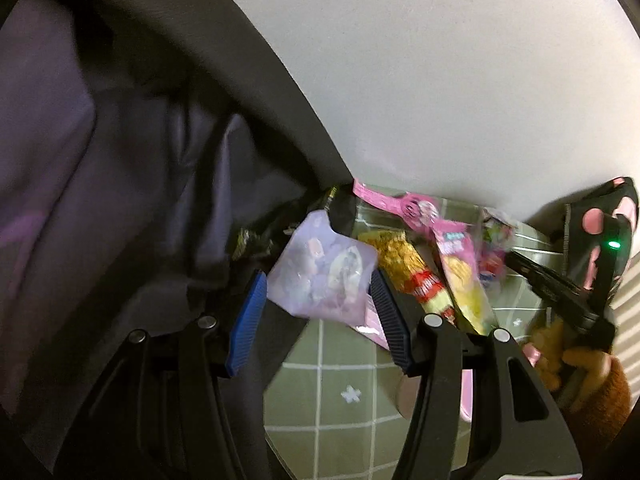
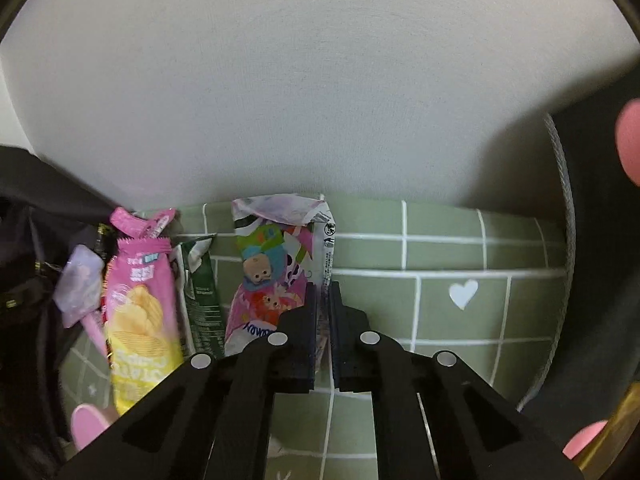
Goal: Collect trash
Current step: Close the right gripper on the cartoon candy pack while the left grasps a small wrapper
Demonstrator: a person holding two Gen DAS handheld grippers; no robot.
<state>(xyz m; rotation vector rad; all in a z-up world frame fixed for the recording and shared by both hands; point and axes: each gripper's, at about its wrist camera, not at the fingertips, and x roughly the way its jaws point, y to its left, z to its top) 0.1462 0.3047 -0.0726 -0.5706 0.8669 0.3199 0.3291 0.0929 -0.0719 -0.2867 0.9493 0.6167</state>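
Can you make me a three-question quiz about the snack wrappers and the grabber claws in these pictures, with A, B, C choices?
1. Where is the cartoon wrapper?
A. between the right gripper's fingers
B. inside the black bag
C. on the wall

2. What colour are the left gripper's pads?
A. red
B. blue
C. white

3. How is the left gripper?
A. shut on a bottle
B. open
C. not visible

Answers:
1 A, the right gripper pinches the wrapper's edge.
2 B, both ribbed pads look blue.
3 B, its fingers stand apart around the pale purple packet.

Green checked tablecloth (image 2: 440, 256) under pink chip bag (image 2: 140, 320), dark green wrapper (image 2: 204, 304).
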